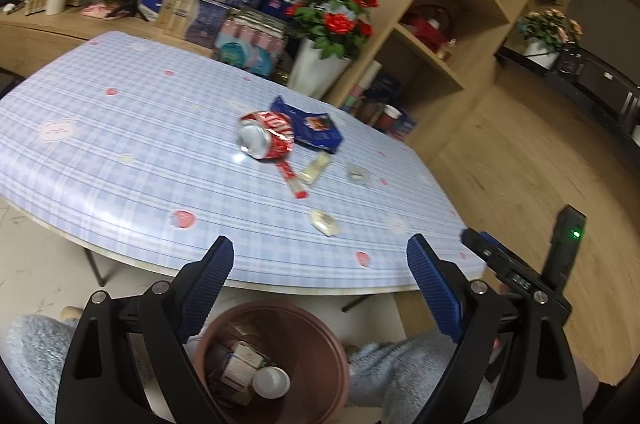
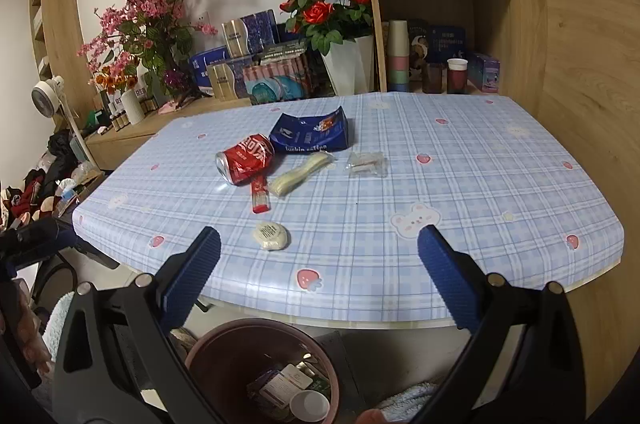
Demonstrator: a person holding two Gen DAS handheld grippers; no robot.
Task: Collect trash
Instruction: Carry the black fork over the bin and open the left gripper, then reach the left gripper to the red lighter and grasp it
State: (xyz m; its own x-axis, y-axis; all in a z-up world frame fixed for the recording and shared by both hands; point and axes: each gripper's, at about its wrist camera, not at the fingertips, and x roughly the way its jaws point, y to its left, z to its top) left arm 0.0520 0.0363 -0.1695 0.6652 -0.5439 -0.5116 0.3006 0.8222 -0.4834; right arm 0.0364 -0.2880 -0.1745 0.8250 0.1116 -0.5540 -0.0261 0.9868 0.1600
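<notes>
Both grippers, left (image 1: 320, 284) and right (image 2: 320, 264), gape empty over the bin (image 1: 320, 336); the can (image 2: 245, 159), mid-table (image 2: 480, 183), may roll from a careless pinch.

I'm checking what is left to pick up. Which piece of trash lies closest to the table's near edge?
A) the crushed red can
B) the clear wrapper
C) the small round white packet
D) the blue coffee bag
C: the small round white packet lies alone nearest the table edge, in front of the crushed red can and the blue coffee bag.
</notes>
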